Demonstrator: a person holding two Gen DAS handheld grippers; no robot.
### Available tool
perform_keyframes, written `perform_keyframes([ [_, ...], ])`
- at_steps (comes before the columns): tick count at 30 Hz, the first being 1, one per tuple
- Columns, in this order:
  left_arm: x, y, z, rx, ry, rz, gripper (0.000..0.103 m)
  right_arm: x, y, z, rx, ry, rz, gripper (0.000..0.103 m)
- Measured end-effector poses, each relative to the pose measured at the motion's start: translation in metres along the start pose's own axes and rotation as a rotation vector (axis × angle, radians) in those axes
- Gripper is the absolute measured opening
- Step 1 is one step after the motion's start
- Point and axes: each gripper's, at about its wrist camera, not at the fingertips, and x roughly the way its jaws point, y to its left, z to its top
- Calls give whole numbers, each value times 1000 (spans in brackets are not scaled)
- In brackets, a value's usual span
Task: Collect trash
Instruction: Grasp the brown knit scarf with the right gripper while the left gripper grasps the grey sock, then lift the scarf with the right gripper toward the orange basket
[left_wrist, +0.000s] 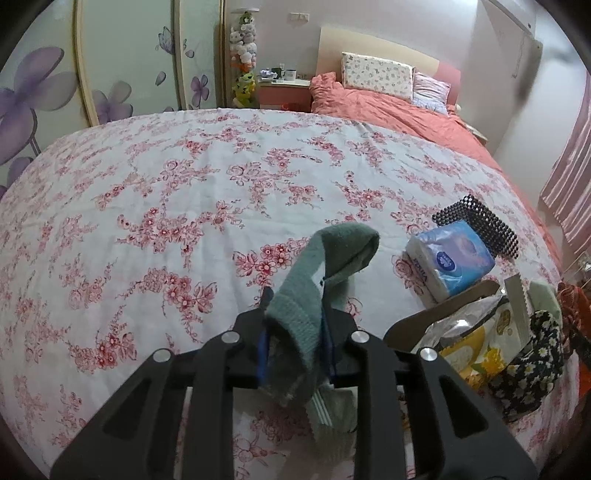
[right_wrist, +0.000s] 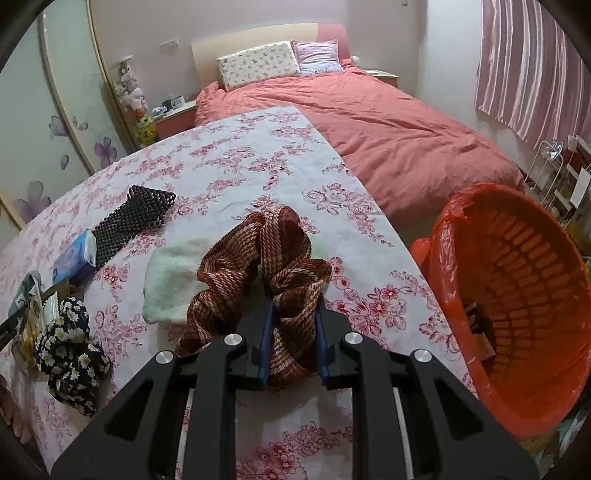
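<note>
In the left wrist view my left gripper (left_wrist: 299, 317) is shut on a grey-green knitted sock (left_wrist: 328, 258), which stands up from between the blue pads and folds over above the floral sheet (left_wrist: 184, 184). The right wrist view shows my right gripper (right_wrist: 294, 314) shut on a brown and pink woven fabric loop (right_wrist: 266, 254), bunched up over the sheet. To its right, beside the table edge, stands an orange basket (right_wrist: 524, 280) lined with a red-orange bag. Dark items lie at the basket's bottom.
A blue tissue pack (left_wrist: 450, 262), a black beaded mat (left_wrist: 480, 225), an open cardboard box of wrappers (left_wrist: 461, 332) and a black daisy-print cloth (left_wrist: 532, 365) lie at the right. A pale green towel (right_wrist: 166, 284) lies behind the woven loop. A pink bed (right_wrist: 388, 129) stands beyond.
</note>
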Motion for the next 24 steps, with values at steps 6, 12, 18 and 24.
perform_keyframes([
  [6,-1,3,0,-15,-1,-13,25,0,-4,0,19,1,25,19],
  [12,-2,8,-1,-41,-4,-35,25,0,-7,1,25,1,35,20],
  [18,-2,11,-1,-57,-5,-53,25,0,-9,0,34,1,47,21],
  [24,-2,14,-1,-73,-7,-70,25,0,-14,0,51,0,66,21],
])
